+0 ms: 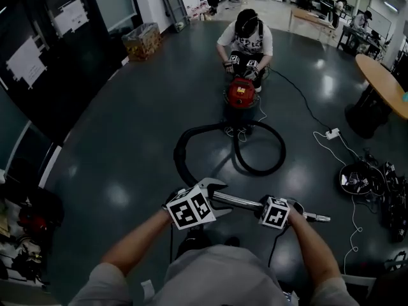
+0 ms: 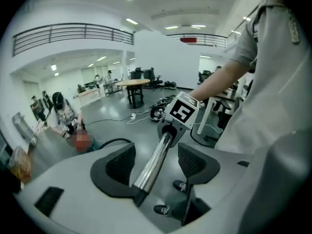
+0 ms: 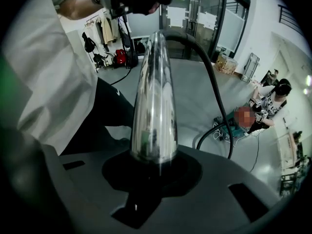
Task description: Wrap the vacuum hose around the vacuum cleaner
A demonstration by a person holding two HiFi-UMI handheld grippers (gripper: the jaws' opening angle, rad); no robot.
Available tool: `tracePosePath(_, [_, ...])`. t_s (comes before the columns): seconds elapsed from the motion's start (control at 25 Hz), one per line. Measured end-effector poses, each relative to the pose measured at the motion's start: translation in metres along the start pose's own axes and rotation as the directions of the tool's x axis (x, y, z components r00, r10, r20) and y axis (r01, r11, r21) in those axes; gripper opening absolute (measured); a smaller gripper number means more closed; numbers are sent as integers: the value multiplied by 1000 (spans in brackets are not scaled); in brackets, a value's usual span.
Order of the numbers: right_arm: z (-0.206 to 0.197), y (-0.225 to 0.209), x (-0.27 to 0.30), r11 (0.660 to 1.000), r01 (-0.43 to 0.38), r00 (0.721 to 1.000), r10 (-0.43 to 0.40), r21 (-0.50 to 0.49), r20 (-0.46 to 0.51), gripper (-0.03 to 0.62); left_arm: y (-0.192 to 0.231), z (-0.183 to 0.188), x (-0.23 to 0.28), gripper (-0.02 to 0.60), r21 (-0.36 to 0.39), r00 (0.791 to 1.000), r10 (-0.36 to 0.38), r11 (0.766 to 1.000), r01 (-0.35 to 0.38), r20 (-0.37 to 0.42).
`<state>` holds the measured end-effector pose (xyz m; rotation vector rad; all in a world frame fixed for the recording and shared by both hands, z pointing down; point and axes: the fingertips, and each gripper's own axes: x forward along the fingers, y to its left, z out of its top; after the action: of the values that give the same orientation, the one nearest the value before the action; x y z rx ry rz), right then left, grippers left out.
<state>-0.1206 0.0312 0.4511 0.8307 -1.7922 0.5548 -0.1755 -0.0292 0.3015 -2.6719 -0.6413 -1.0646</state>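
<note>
Chrome wand (image 1: 245, 203) gripped on one side, hose loose on floor

The right gripper (image 3: 153, 172) is clamped tight on the wand. The left gripper (image 2: 157, 164) has its jaws spread apart, and the wand runs between them unpinched. At twelve o'clock from the grippers, the black vacuum hose (image 1: 284, 148) lies in loops on the grey floor (image 1: 127, 139). The red vacuum cleaner (image 1: 241, 93) stands just beyond it, with a crouching person (image 1: 247, 40) behind.

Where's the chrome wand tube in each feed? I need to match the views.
Head view: the chrome tube lies across the lower middle, running left to right.
Left gripper view: the tube is at centre, between jaws that stand apart.
Right gripper view: the tube is at centre, rising from jaws closed on it.
Shared landmark: the crouching person, top centre, left edge, right edge.
</note>
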Motion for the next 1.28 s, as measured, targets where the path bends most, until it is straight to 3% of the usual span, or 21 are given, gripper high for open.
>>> tracePosePath(0.12, [-13,5,-4,1000,-29,999,29,2,-29,78,-10,15,34,285,158,991,-99,981,113,-90])
tracePosePath(0.2, [-17,10,-6,999,-54,998,54,5,-37,78,-18,14,54,285,213,972,-165,957,199,-167])
tracePosePath(0.44, [-27,12,-20,997,-81,992,80,-12,-94,78,-38,-1,97,287,261,893,-317,877,404,-319])
tracePosePath(0.56, [-25,5,-31,997,-82,989,82,4,-122,78,-43,-8,108,286,275,862,-366,839,469,-351])
tracePosePath(0.68, [-22,-8,-40,997,-70,986,73,27,-147,78,-39,-12,120,286,275,842,-402,816,508,-361])
tracePosePath(0.92, [-32,-26,-49,996,-68,971,81,64,-227,78,-20,-9,137,285,293,829,-444,788,542,-339])
tracePosePath(1.0, [-28,-33,-48,994,-80,967,96,80,-236,80,-6,-7,140,259,284,842,-439,802,525,-315])
tracePosePath(1.04, [-26,-36,-47,992,-85,966,104,89,-238,80,0,-5,140,193,270,847,-439,812,517,-300])
tracePosePath(1.08, [-24,-39,-46,991,-88,965,109,98,-238,80,6,-3,140,170,257,848,-444,817,516,-291])
tracePosePath(1.28, [-22,-58,-42,985,-100,964,132,144,-231,80,26,-2,142,169,270,840,-447,805,528,-308])
